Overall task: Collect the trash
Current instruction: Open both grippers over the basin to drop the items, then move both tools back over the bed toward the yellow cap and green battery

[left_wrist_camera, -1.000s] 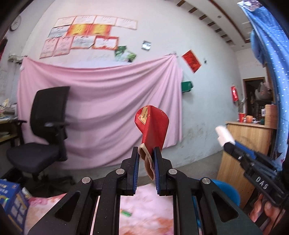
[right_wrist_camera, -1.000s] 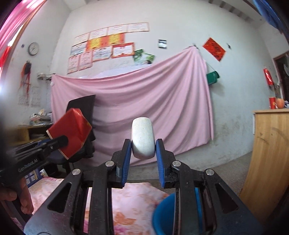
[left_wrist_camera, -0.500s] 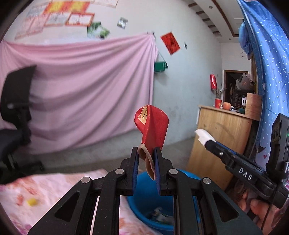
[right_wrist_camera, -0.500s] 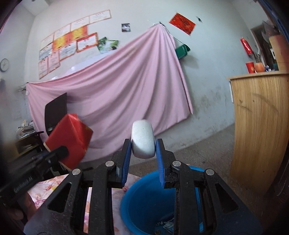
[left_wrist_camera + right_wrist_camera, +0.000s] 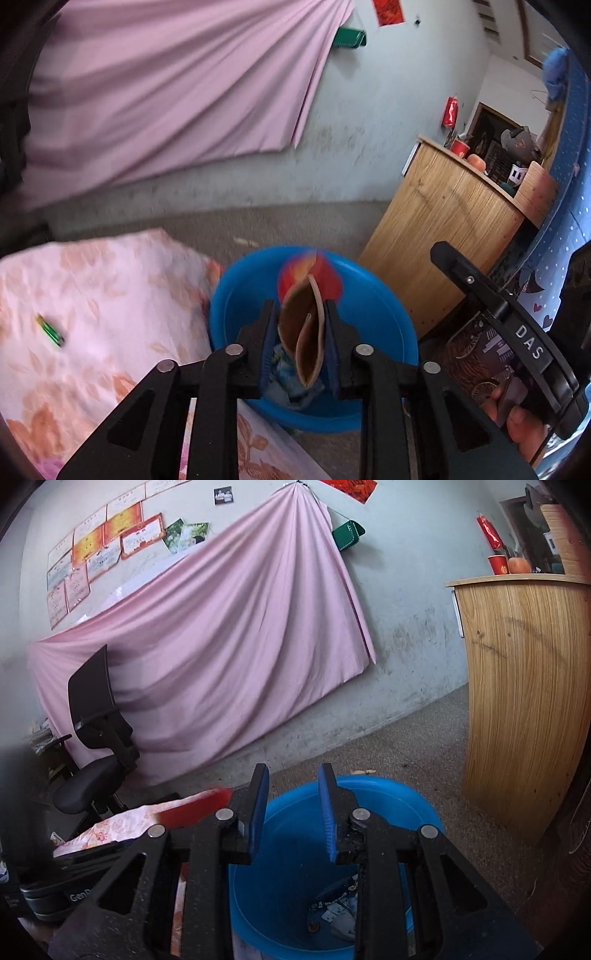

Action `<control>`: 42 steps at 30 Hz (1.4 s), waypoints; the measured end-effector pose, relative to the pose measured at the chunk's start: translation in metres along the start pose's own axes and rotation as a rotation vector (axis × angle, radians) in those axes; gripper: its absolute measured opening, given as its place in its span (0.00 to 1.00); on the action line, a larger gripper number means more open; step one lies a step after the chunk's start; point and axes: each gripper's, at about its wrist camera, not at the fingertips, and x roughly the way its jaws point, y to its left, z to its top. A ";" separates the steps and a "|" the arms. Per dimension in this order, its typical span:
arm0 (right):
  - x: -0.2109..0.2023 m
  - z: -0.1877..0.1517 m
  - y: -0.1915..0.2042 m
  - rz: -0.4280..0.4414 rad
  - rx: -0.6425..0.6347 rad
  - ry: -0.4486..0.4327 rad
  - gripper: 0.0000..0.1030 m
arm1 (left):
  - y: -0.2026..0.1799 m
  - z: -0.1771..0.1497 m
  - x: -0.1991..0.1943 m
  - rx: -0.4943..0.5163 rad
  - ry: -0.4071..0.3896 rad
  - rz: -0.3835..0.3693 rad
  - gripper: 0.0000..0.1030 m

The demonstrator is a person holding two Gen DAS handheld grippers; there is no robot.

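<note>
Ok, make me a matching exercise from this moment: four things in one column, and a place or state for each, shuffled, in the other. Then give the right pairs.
Things
1. right gripper
2. red carton
3. blue bin
4. green item

Places or states
A. on the floor beside the flowered cloth, scraps inside
B. lying on the flowered cloth
C. open and empty, above the bin
D. between the left gripper's blue pads

Pairs: 1-C, 2-D, 3-A, 4-B
</note>
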 end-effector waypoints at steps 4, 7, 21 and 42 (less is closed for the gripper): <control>0.003 -0.002 0.000 -0.002 -0.009 0.016 0.50 | 0.009 0.000 -0.001 -0.022 0.012 0.014 0.31; 0.005 0.000 0.001 0.000 -0.003 0.020 0.51 | 0.018 -0.007 -0.009 -0.023 0.001 0.034 0.31; -0.001 0.013 0.040 0.054 -0.002 -0.022 0.77 | 0.063 -0.008 -0.080 -0.066 -0.169 0.205 0.49; -0.046 -0.010 0.169 0.311 -0.153 -0.347 1.00 | 0.135 -0.068 -0.246 -0.087 -0.609 0.644 0.98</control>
